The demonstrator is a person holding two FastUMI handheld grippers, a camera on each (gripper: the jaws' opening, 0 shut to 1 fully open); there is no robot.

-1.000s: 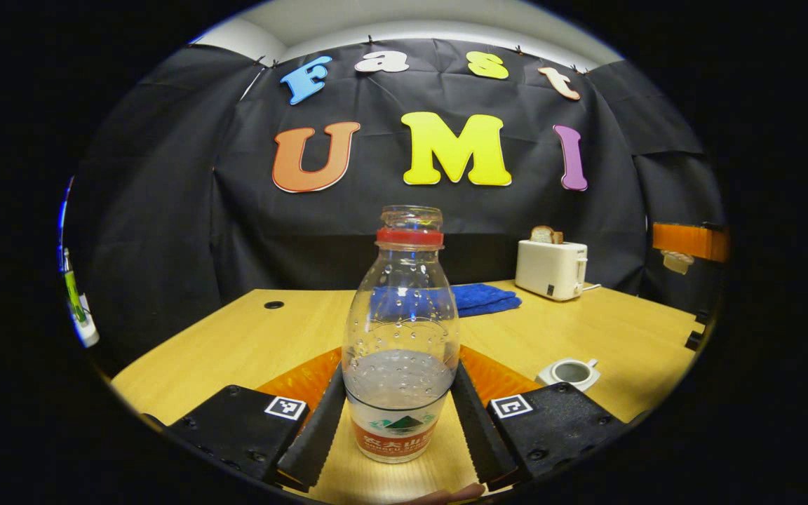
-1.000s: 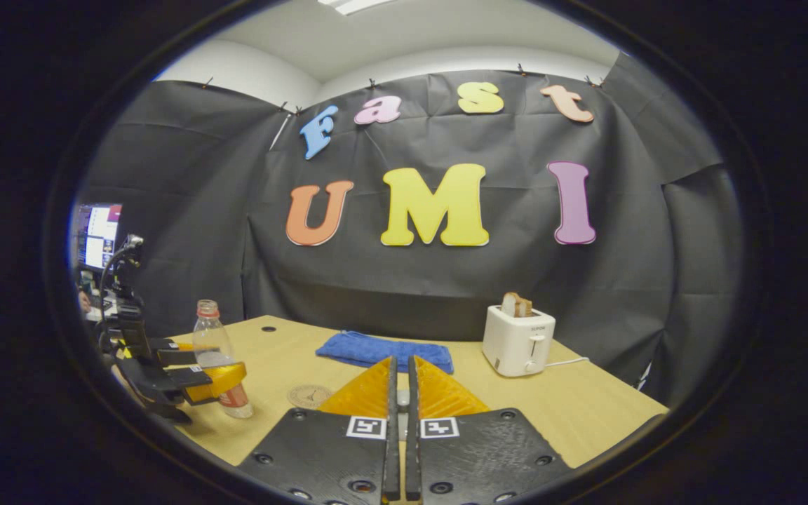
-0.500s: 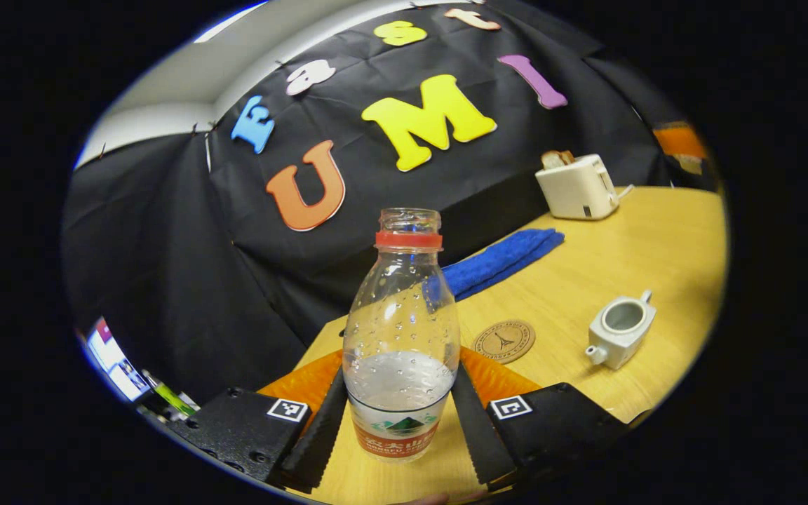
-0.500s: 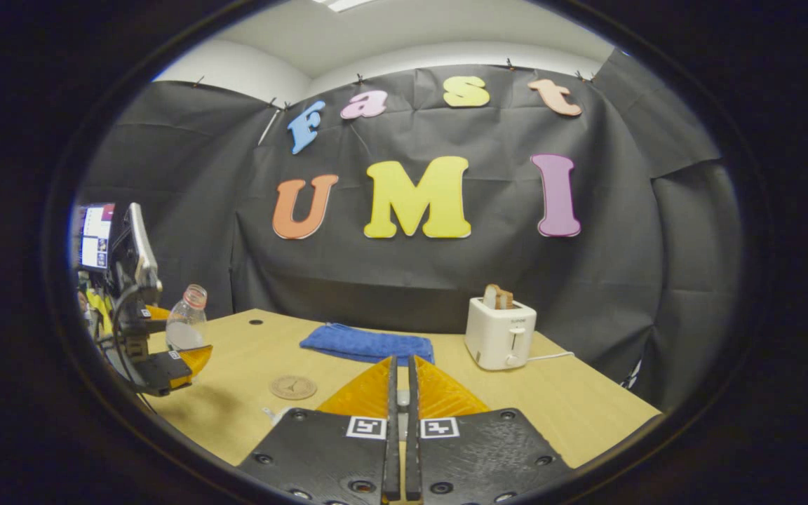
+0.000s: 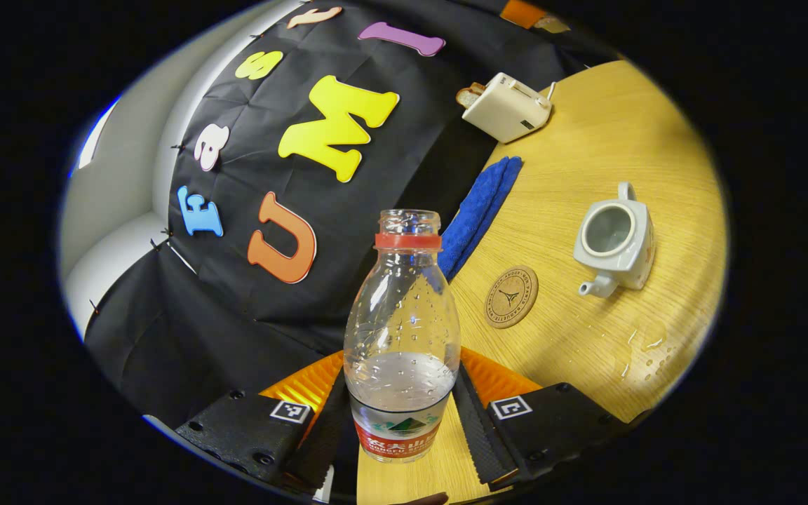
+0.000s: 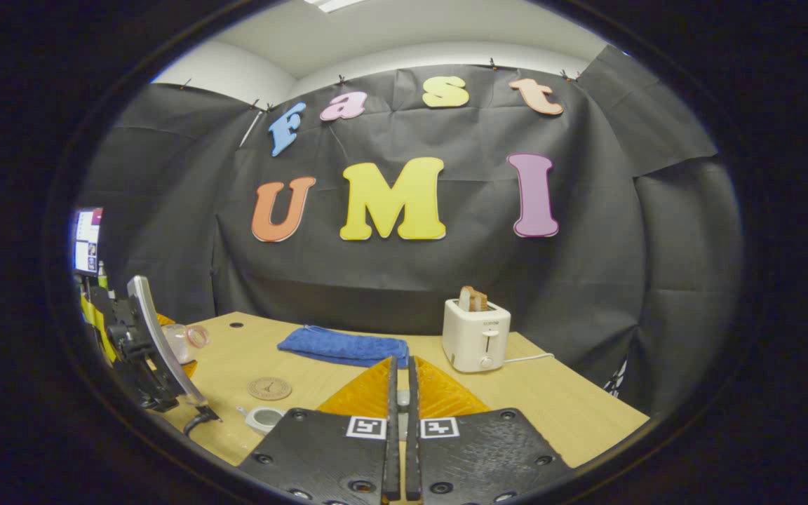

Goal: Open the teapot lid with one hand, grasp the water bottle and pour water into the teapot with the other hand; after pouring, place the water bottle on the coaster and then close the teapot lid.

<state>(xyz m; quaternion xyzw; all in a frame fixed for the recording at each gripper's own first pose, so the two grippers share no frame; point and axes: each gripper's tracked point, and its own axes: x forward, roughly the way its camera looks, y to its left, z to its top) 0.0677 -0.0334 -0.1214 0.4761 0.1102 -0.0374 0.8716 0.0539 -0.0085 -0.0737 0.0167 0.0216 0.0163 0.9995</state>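
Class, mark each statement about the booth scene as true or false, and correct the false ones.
1. The teapot has its lid on. False: its top is open.
2. The left gripper holds the water bottle. True.
3. The bottle has its cap on. False: its neck is open.
4. The coaster has nothing on it. True.
5. The toaster is empty. False: bread sticks out.
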